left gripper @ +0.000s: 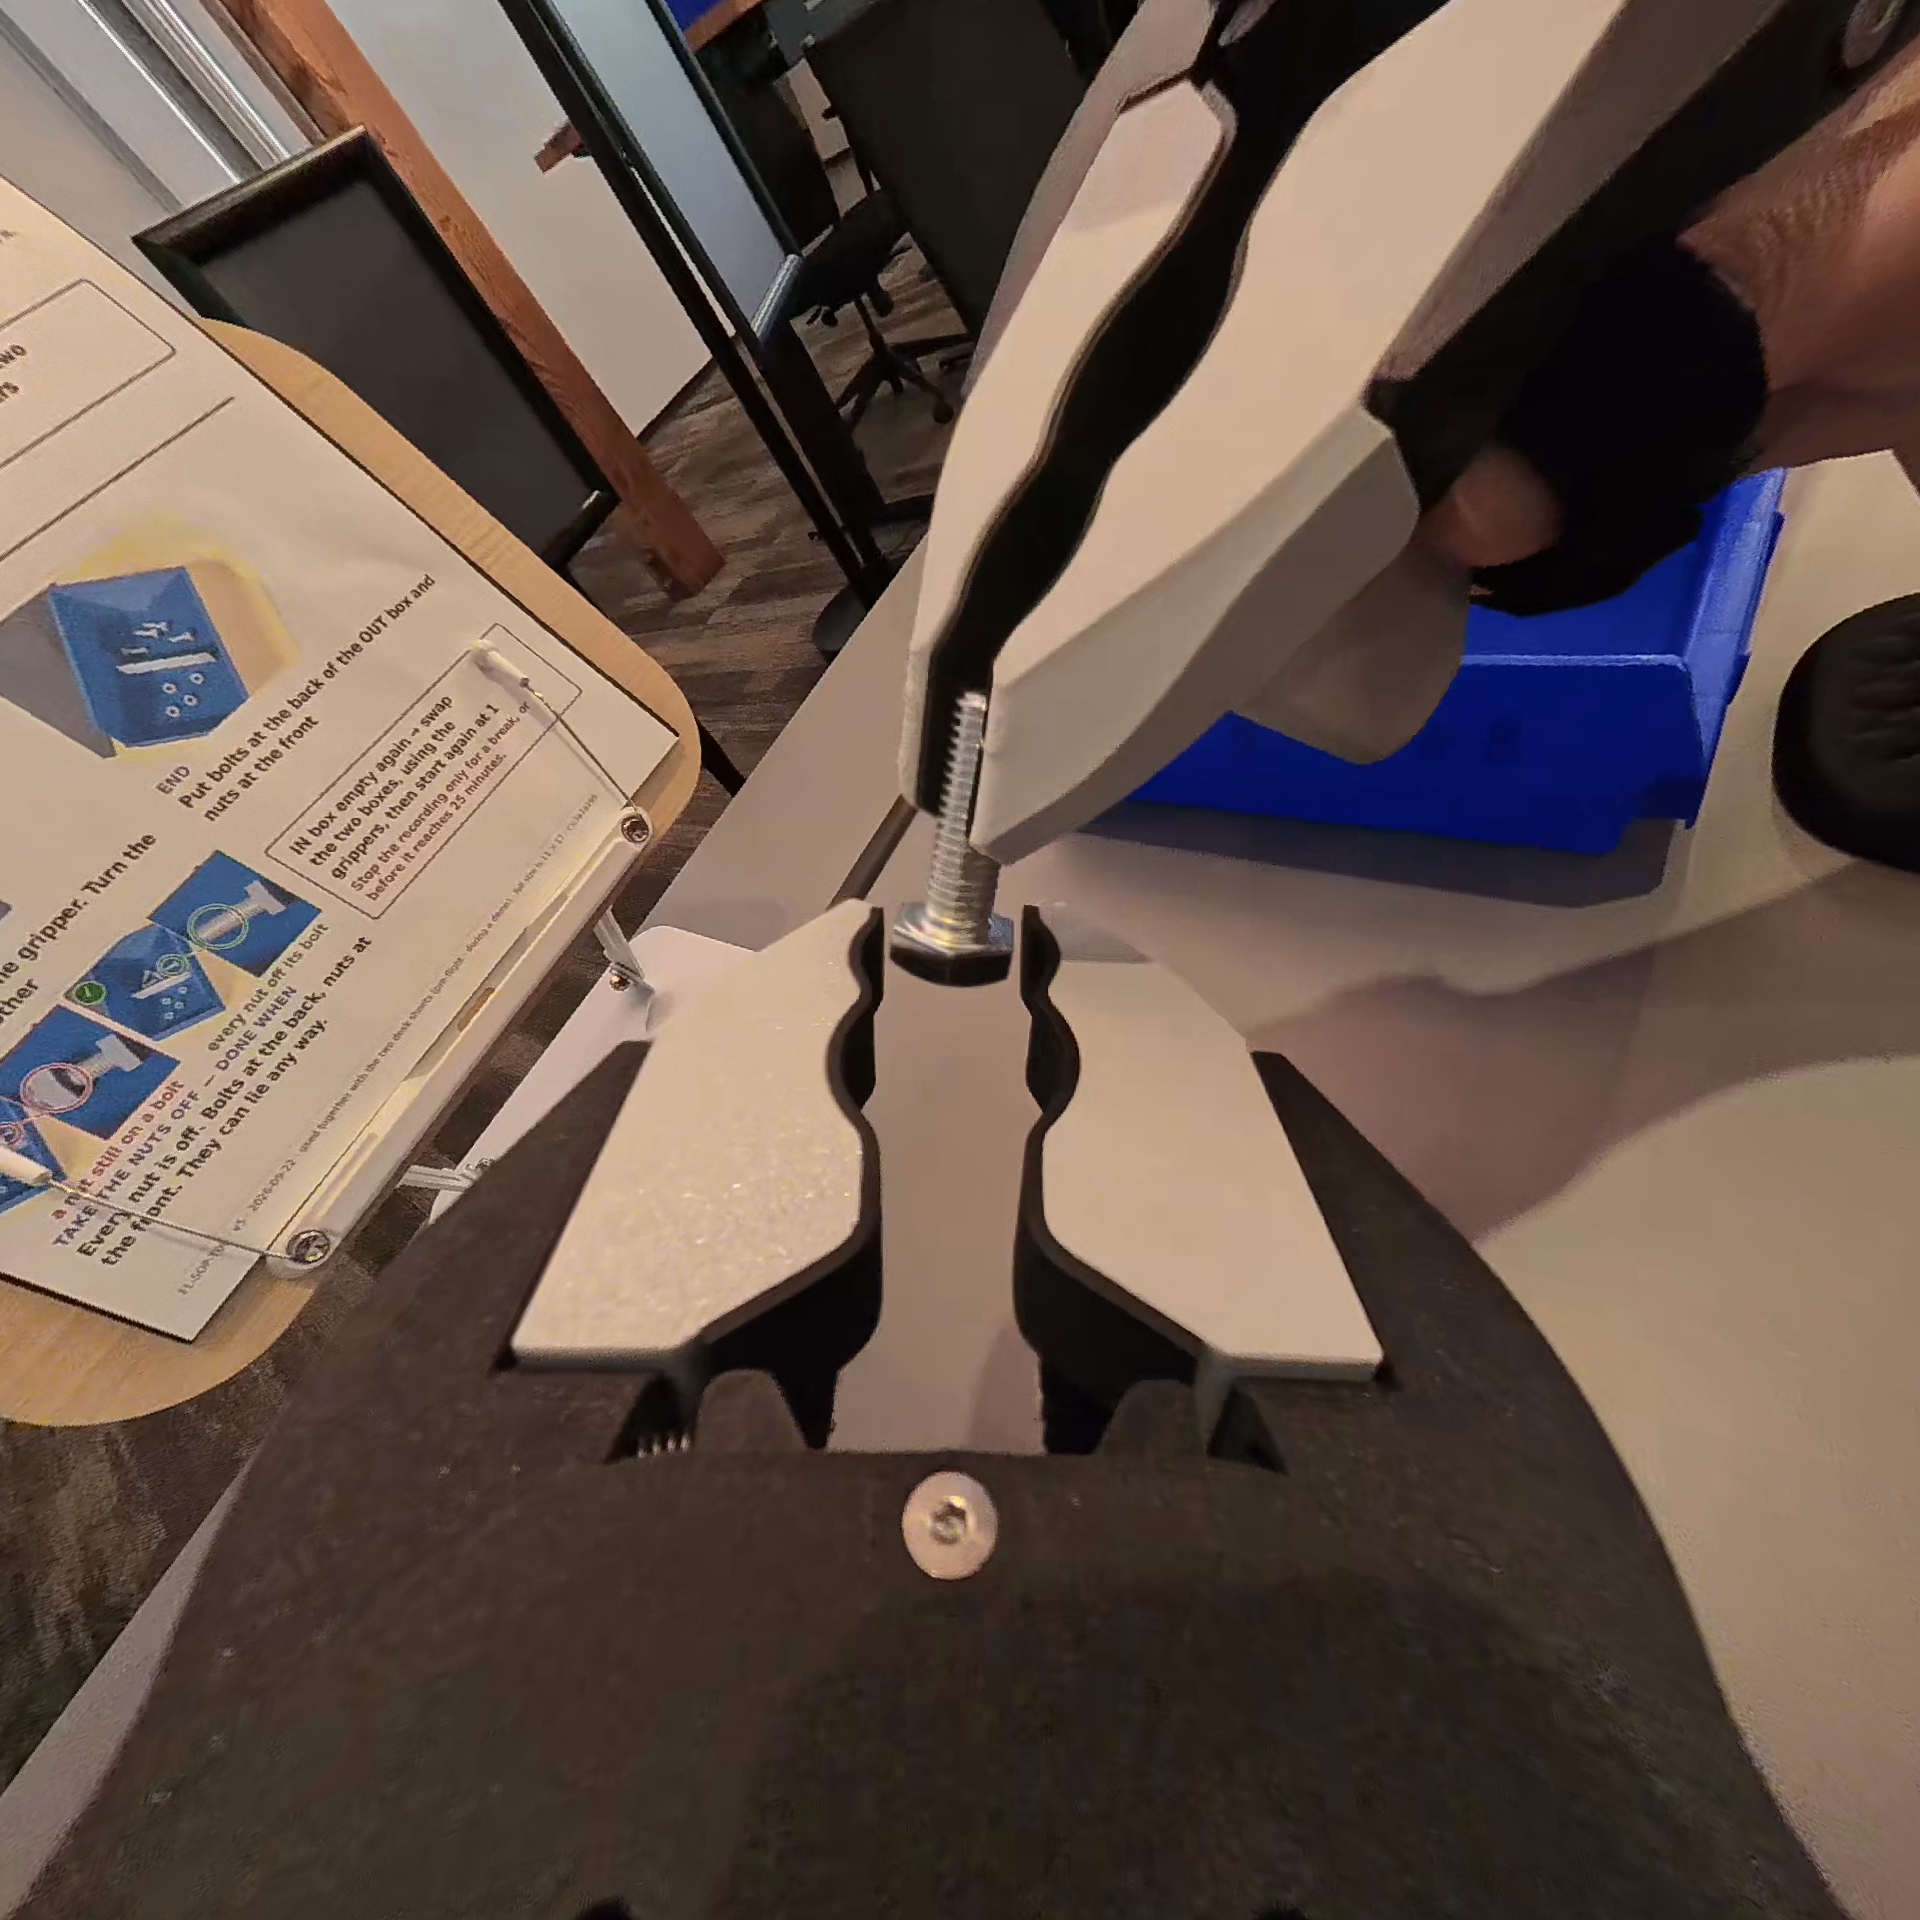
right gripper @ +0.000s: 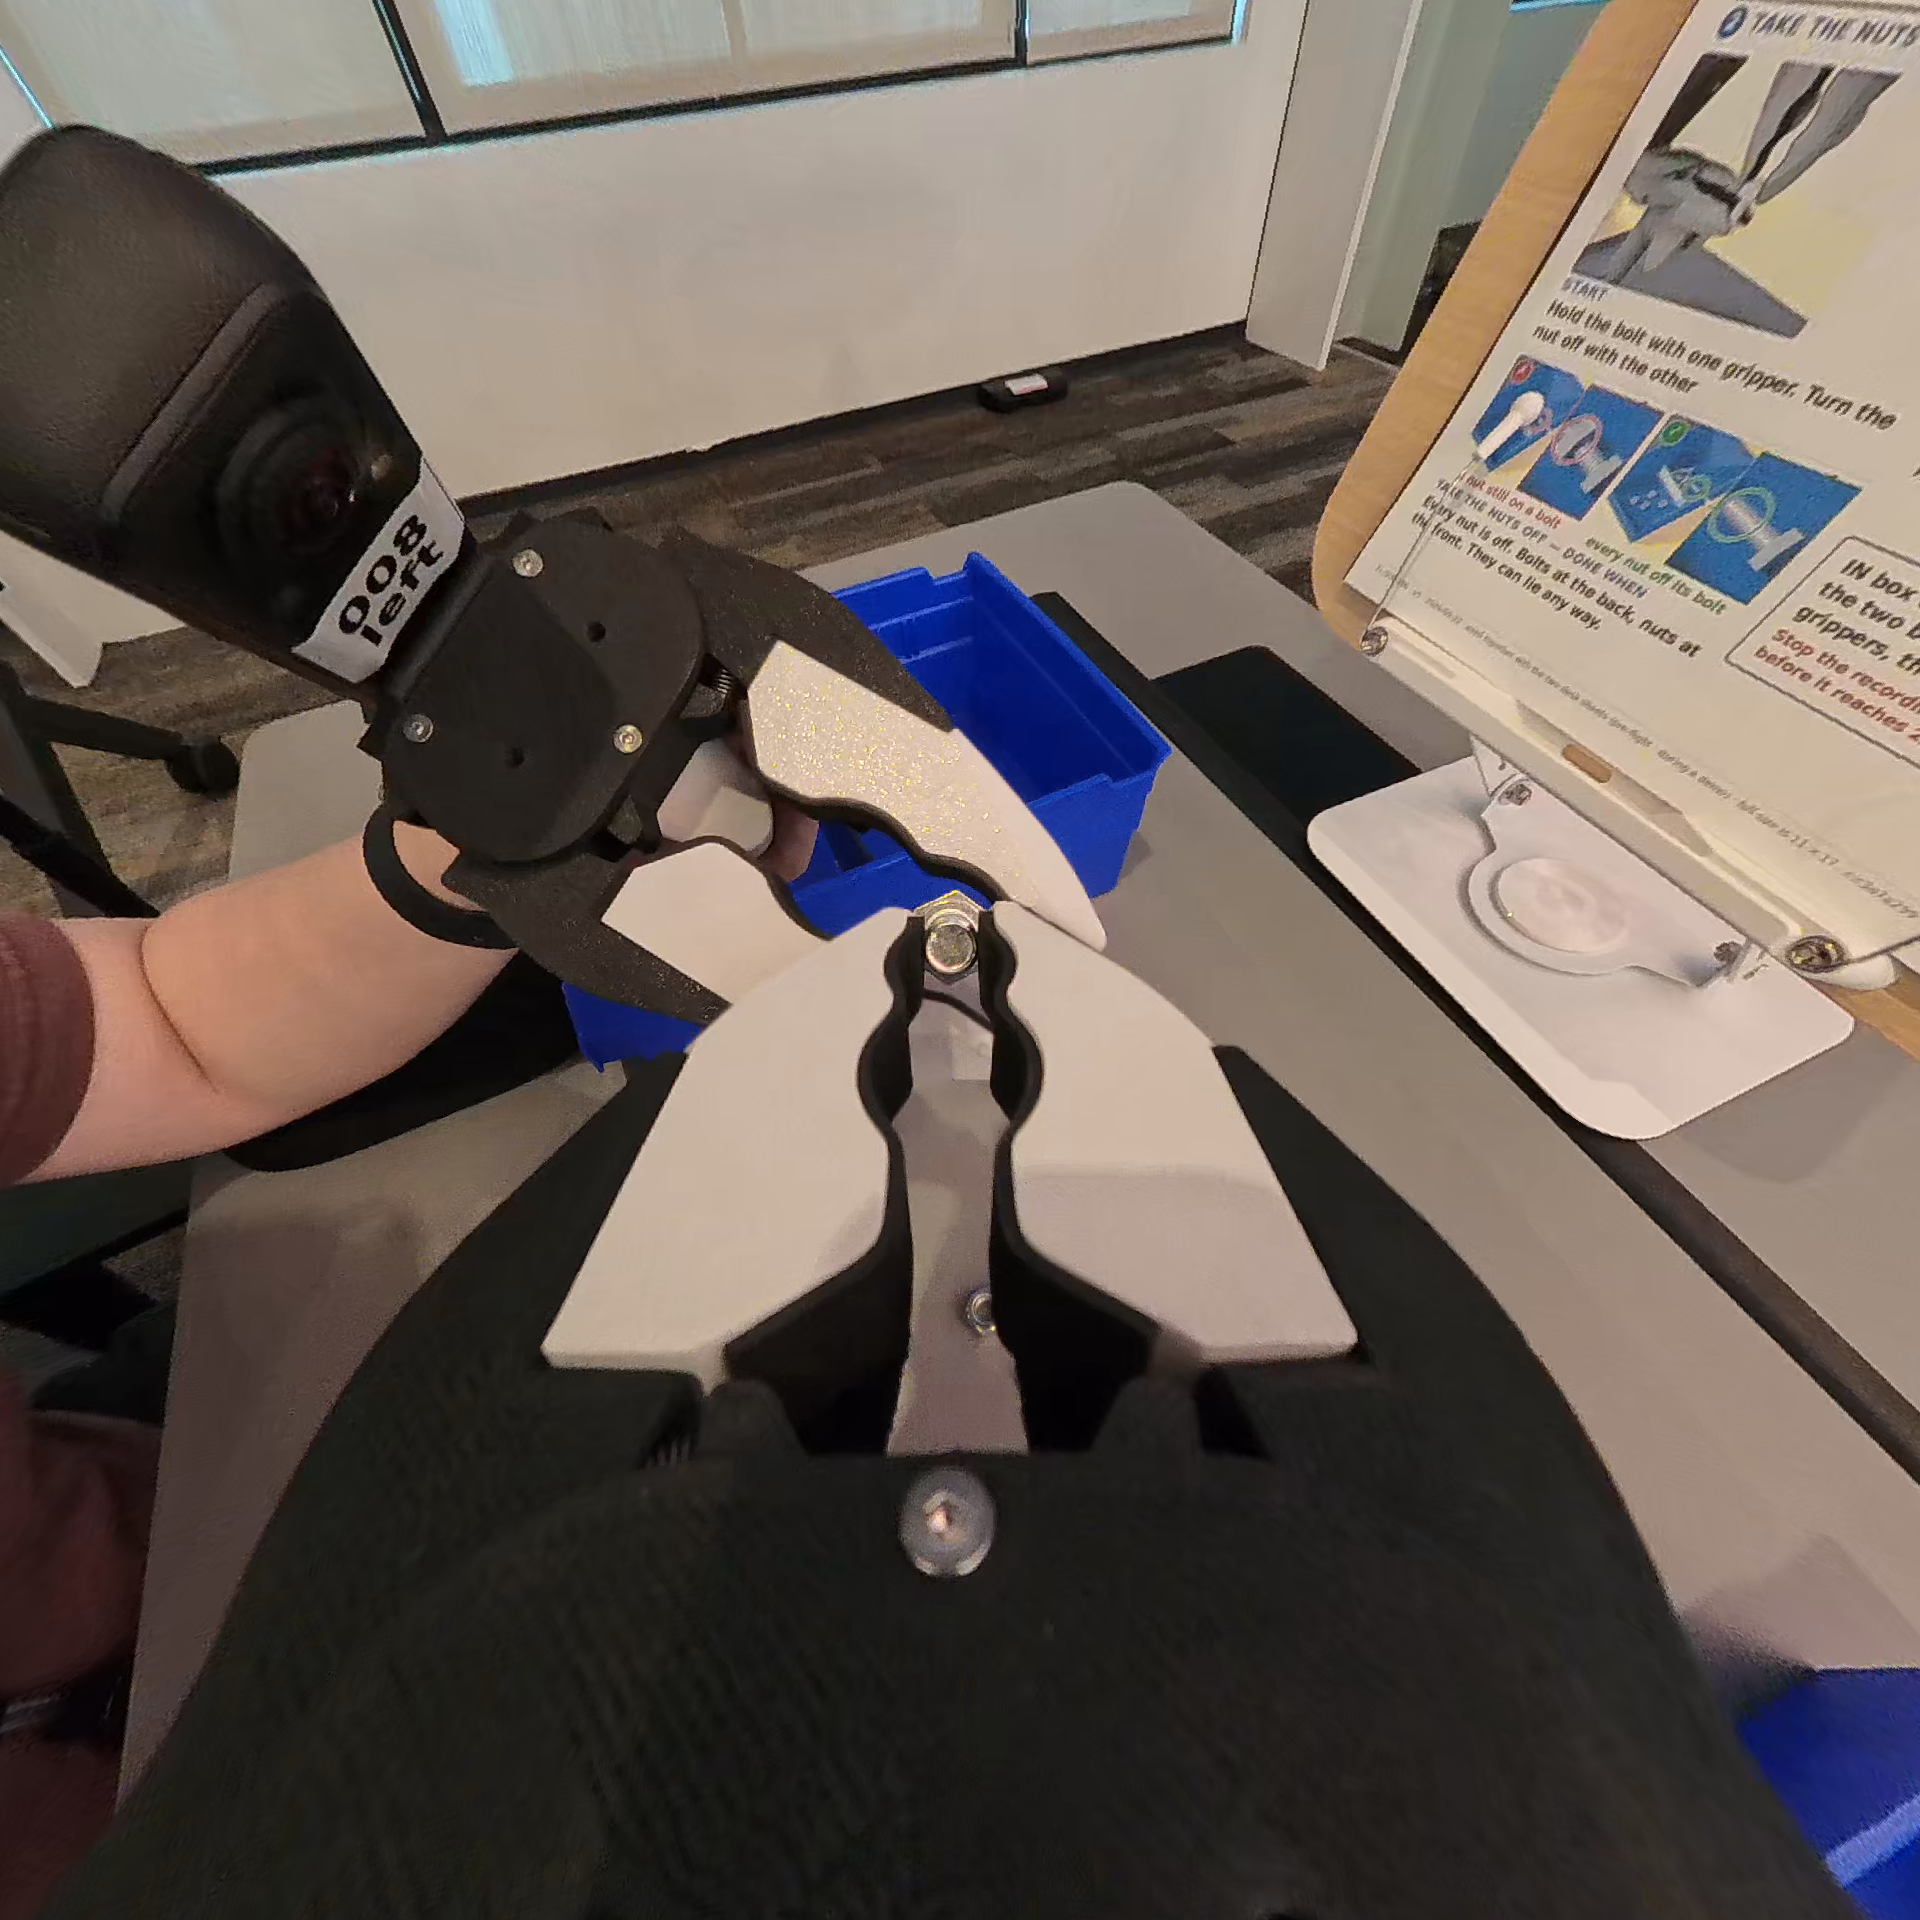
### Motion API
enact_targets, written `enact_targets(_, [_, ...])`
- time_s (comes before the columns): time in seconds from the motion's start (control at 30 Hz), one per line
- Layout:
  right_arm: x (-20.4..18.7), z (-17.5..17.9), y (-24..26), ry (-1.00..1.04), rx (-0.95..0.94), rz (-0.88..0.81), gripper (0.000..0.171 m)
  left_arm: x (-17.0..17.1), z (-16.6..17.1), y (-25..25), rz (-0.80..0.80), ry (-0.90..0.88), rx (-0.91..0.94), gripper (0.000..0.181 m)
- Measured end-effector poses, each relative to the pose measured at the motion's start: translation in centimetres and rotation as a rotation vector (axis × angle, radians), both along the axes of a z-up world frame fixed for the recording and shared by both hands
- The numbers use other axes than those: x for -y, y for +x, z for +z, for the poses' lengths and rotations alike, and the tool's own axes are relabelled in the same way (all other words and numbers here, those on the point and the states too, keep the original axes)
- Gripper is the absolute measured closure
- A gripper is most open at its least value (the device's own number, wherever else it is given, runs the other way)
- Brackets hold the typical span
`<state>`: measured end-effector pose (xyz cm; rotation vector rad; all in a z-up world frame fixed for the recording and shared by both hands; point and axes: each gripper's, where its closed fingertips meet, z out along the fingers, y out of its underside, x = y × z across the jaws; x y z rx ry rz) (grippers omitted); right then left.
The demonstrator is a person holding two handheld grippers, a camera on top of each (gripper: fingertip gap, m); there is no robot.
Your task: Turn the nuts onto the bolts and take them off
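A silver bolt hangs in the air between both grippers, above the grey table. My right gripper comes in from the upper right and is shut on the threaded shaft. My left gripper has its fingertips closed against the hex piece at the bolt's lower end. I cannot tell whether that piece is a nut or the bolt head. In the right wrist view the bolt sits end-on between my right gripper's tips. The left gripper's fingers reach in from the left.
A blue bin stands on the table behind the grippers, also in the right wrist view. Another blue bin corner is at the lower right. An instruction sheet on a stand has a white base. A small silver piece lies on the table.
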<state>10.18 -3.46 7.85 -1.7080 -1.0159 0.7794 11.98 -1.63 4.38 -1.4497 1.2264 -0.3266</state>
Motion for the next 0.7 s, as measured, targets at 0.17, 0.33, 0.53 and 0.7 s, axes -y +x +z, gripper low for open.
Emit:
enact_targets(0.17, [0.1, -0.3, 0.0, 0.004, 0.033, 0.002, 0.161, 0.2, -0.1, 0.2, -0.016, 0.0, 0.001, 0.164])
enact_targets(0.33, [0.3, -0.5, 0.2, 0.014, 0.063, 0.022, 0.161, 0.4, -0.4, 0.4, -0.035, -0.009, -0.006, 0.164])
enact_targets(0.53, [0.3, -0.9, 0.3, 0.007, 0.077, 0.033, 0.161, 0.5, -0.7, 0.7, -0.04, -0.029, -0.015, 0.164])
enact_targets(0.7, [0.2, -0.8, 0.4, -0.001, 0.068, 0.034, 0.161, 0.4, -0.7, 1.1, -0.051, -0.05, 0.035, 0.166])
